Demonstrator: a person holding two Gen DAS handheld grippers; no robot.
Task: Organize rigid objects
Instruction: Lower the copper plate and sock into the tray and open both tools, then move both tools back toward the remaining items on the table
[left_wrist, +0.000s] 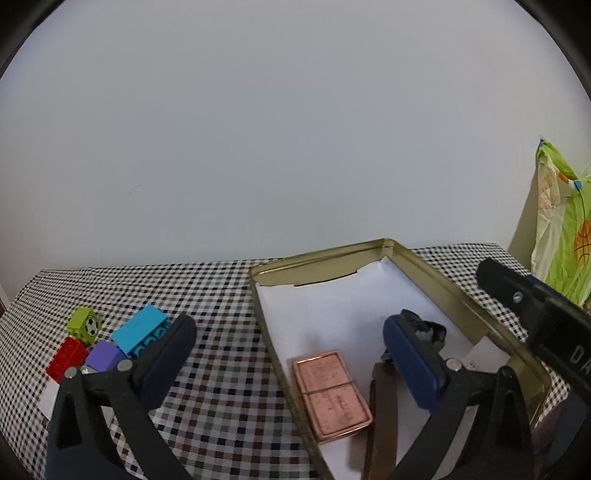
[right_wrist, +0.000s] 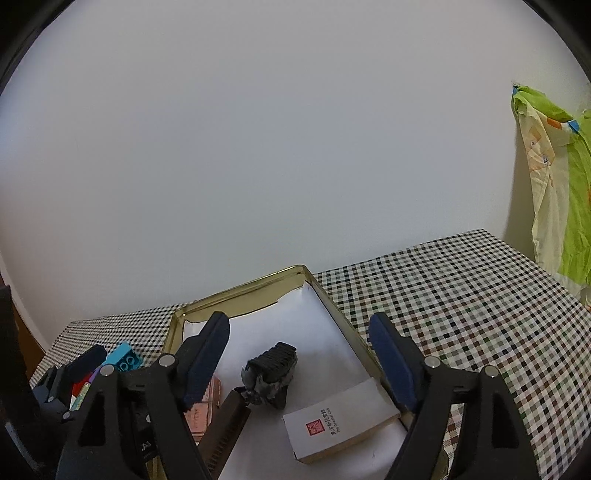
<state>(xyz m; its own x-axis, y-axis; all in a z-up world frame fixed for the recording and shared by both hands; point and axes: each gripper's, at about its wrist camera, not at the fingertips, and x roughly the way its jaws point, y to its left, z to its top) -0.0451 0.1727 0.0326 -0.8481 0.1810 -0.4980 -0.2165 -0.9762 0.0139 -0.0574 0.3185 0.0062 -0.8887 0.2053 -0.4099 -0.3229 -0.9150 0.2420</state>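
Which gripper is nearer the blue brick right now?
Left. The left gripper has one finger beside the blue brick on the cloth; the right gripper sits open over the tin, farther away.

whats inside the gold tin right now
The gold tin is lined with white paper and holds a black lump, a copper-pink case, a brown comb and a small white box. The gripper fingers cover some of the near floor.
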